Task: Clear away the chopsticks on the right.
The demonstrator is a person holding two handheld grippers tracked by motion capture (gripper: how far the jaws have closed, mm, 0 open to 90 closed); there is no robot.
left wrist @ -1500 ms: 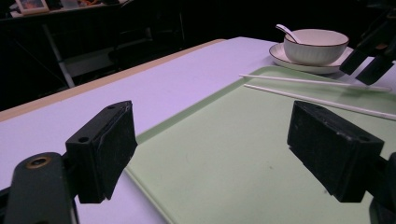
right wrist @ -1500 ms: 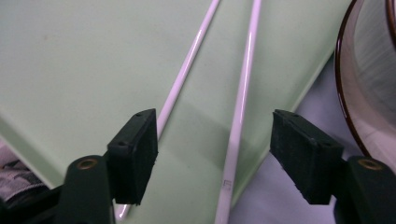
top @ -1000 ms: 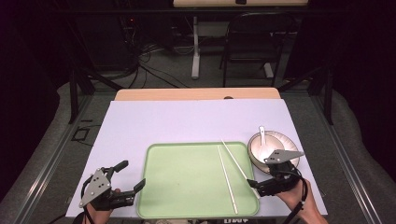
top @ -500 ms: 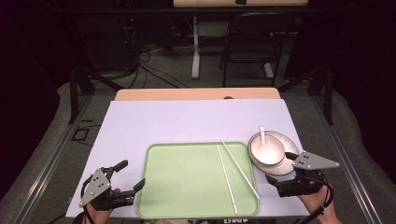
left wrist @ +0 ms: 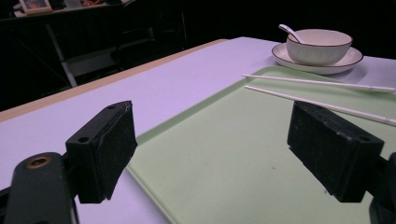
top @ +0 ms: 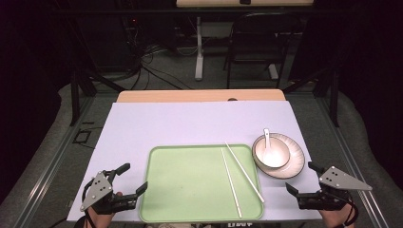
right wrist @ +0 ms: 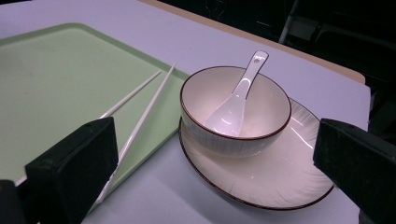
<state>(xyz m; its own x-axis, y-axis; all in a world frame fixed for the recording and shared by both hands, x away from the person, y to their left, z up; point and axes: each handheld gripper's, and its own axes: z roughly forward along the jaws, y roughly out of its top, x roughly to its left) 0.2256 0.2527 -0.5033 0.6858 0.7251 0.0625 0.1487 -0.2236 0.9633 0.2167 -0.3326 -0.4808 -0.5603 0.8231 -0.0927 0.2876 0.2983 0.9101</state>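
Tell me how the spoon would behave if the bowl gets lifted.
The spoon leans loose in the bowl, handle over the rim, so it would probably slide or rattle. It looks glossy, likely ceramic: slippery in jaws and breakable if dropped.

Glossy ceramic bowl (right wrist: 235, 112) and spoon (right wrist: 233, 105); matt green plastic tray (top: 190, 185).

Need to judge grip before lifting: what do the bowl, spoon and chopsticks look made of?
Bowl: likely glazed ceramic, cream with a dark rim line and glossy highlights. Spoon: same glossy white look, probably ceramic, possibly melamine. Chopsticks: thin, white and matte, likely plastic; can't be sure. All look smooth, so may be slippery.
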